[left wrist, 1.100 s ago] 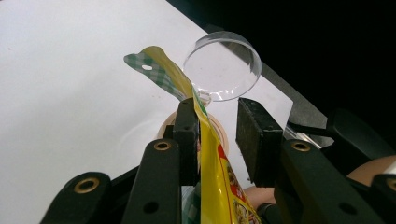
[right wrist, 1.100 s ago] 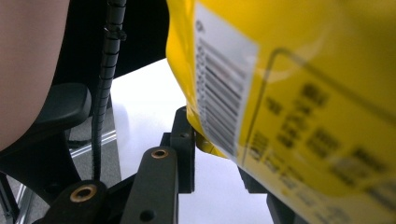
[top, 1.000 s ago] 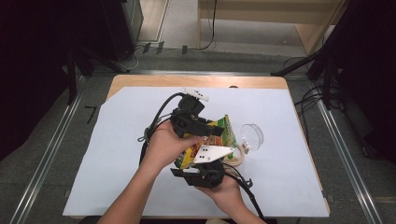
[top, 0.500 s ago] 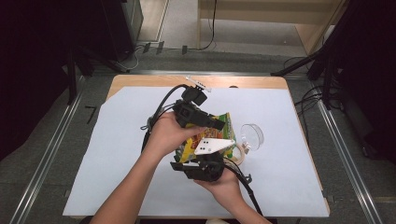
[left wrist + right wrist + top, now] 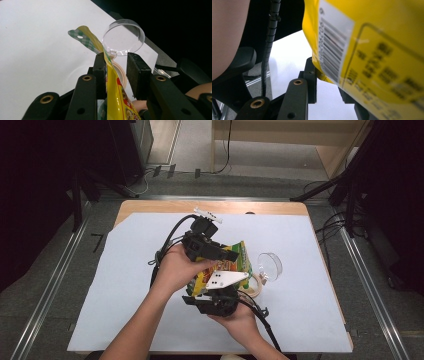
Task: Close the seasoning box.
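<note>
Above the middle of the white-covered surface (image 5: pixel 125 285), both hands hold a yellow snack packet (image 5: pixel 227 265) between them. From the high view, the left claw (image 5: pixel 231 255) reaches over the packet from the far side while the right claw (image 5: pixel 212 292) comes at it from the near edge. Along the left claw's own jaws, the packet's green-checked top edge runs upright through the gap, lying against the left-hand pad; the other pad seems to stand just clear, though the angle is poor. Seen from the right claw, the packet's barcoded back fills the space between its jaws, which stand at a middling gap; I cannot tell whether both pads press. Beyond the packet a clear round lid (image 5: pixel 123 37) lies flat, near a roll of tape (image 5: pixel 119 72).
</note>
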`<act>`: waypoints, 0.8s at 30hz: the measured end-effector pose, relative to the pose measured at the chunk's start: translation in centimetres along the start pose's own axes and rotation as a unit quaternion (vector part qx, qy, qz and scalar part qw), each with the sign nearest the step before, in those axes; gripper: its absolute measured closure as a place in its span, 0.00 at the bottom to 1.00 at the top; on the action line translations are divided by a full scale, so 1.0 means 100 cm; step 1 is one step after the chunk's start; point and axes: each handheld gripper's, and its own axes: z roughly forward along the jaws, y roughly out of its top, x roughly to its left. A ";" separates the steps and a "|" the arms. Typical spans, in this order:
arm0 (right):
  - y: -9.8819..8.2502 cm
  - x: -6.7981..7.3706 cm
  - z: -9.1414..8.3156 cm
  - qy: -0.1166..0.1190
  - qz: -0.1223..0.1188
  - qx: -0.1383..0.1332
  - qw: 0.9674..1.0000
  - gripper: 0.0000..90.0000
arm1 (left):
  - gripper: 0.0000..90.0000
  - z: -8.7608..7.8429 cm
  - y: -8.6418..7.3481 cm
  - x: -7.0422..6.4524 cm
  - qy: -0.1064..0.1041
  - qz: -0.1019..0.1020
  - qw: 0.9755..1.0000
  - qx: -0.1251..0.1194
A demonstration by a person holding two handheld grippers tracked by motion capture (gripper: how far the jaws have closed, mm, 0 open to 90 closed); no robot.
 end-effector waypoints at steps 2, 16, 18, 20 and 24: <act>0.000 0.000 0.000 -0.002 -0.007 -0.004 1.000 0.81 | 0.78 0.000 0.000 -0.001 0.004 0.003 1.000 -0.001; 0.001 0.001 0.001 -0.001 -0.021 0.009 1.000 0.81 | 0.77 -0.006 -0.008 -0.004 0.007 0.005 1.000 -0.026; 0.002 0.002 0.000 -0.003 -0.022 0.010 1.000 0.81 | 0.77 -0.007 -0.008 -0.005 0.010 0.006 0.999 -0.030; 0.002 0.002 0.000 -0.001 -0.020 0.011 1.000 0.81 | 0.78 -0.007 -0.008 -0.005 0.012 0.007 0.999 -0.032; 0.002 0.003 -0.001 0.001 -0.019 0.014 1.000 0.81 | 0.79 -0.006 -0.008 -0.004 0.012 0.004 0.999 -0.029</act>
